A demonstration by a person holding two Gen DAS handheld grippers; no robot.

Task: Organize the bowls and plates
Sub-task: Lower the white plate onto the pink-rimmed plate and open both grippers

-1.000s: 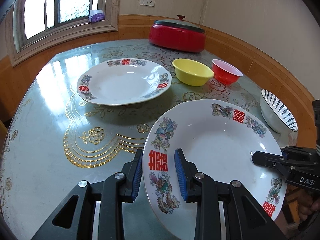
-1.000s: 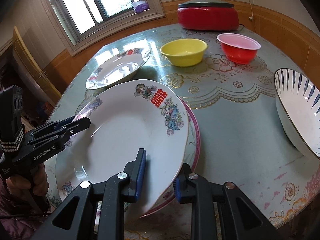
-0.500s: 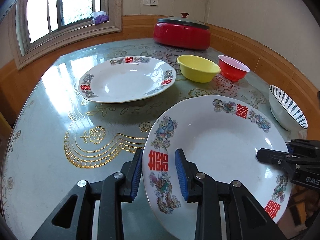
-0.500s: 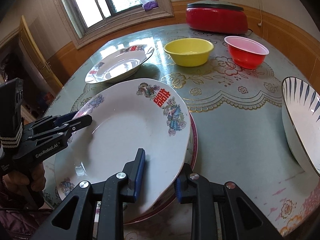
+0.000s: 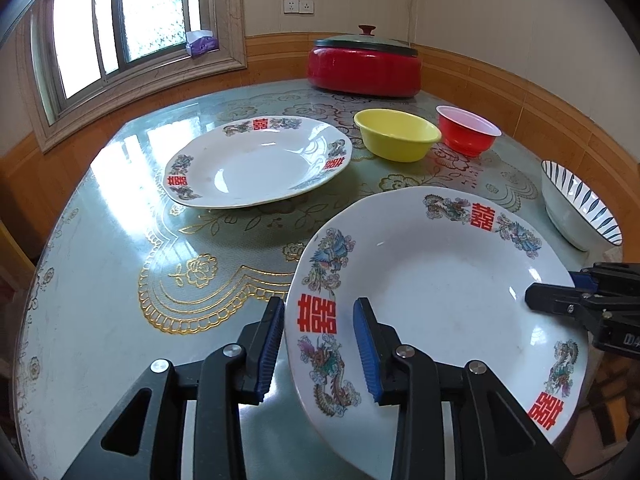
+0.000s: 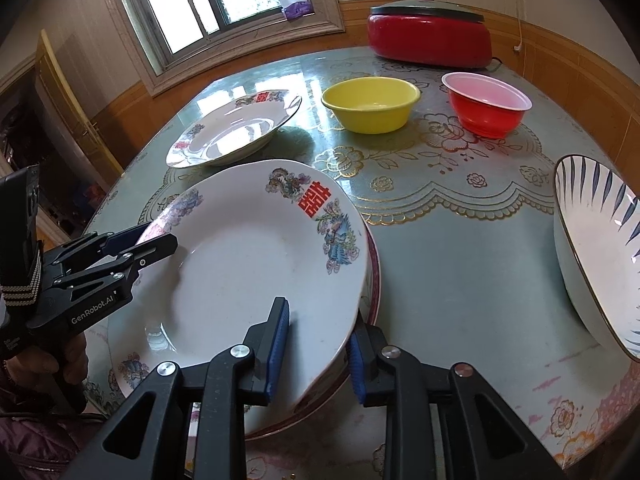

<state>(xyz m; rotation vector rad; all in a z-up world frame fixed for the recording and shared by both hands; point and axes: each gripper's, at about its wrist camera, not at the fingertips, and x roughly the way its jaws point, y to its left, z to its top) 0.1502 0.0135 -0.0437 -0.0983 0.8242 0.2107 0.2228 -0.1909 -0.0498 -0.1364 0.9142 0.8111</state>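
near the front table edge, white dragon-print plate [image 5: 440, 300] sits on a pink-rimmed plate [image 6: 374, 280] below it, overhanging a little. left gripper [image 5: 320, 344] straddles its rim, jaws opening, pads look clear of the rim on both sides. right gripper [image 6: 318, 346] straddles the opposite rim, one pad on the plate face, the other under the edge; whether it pinches or only brackets, cannot tell.

judgement: step is releasing the plate onto the stack. best to spread both sets of jaws fully, then back out along the rim line so no pad drags the plate off centre.

second dragon plate [image 5: 260, 160] lies apart, likely next. yellow bowl [image 6: 370, 104] and red bowl [image 6: 486, 104] near each other; striped bowl [image 6: 596, 248] close on the right, in the withdrawal path. red lidded pot [image 5: 364, 66] at the back.
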